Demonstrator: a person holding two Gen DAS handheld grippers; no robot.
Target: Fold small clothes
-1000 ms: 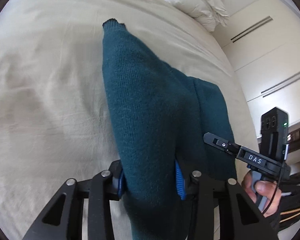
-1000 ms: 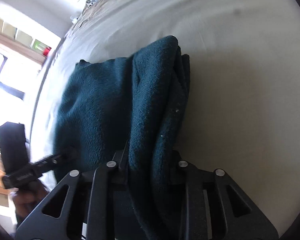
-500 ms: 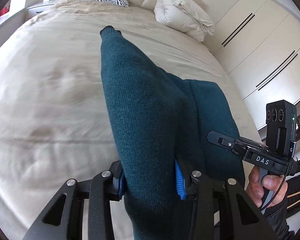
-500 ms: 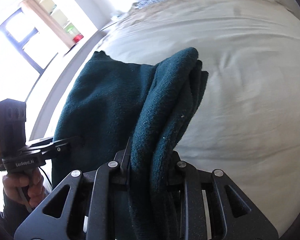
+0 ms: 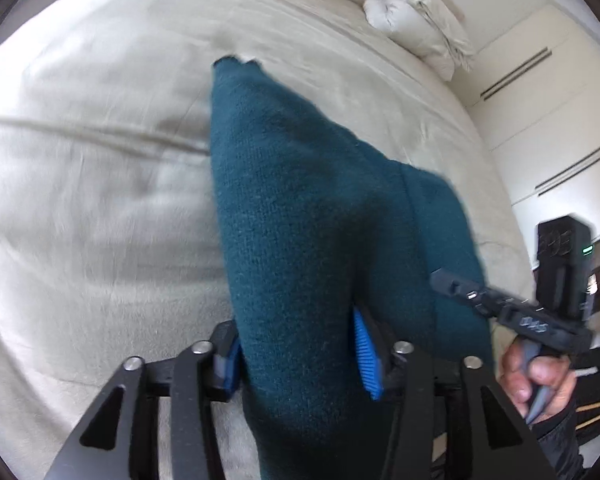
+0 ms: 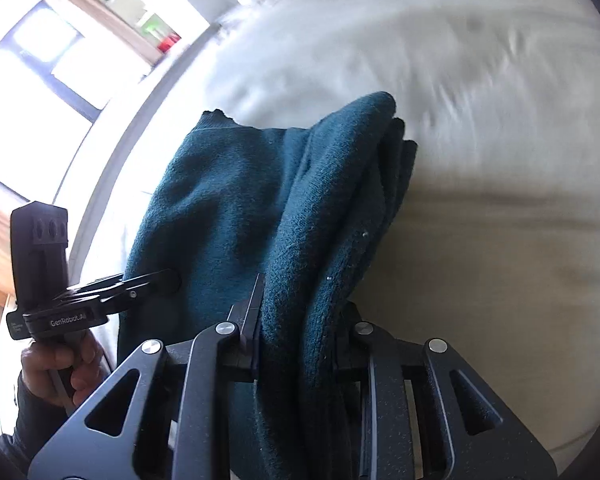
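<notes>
Teal knit sweater (image 5: 300,240) is held up over the bed (image 5: 100,180), w/ both grippers pinching it. Left gripper (image 5: 296,356) clamps one bunched edge; right gripper (image 6: 300,340) clamps a thicker, multi-layer fold at the other side. Fabric spans btwn the two and runs fwd from each, long axis pointing away from the grippers toward the headboard end, far tip nearest the bed. Prob. next: lower it fwd onto the bed, far edge first, both grippers together. White duvet bundle (image 5: 416,20) sits well apart.
</notes>
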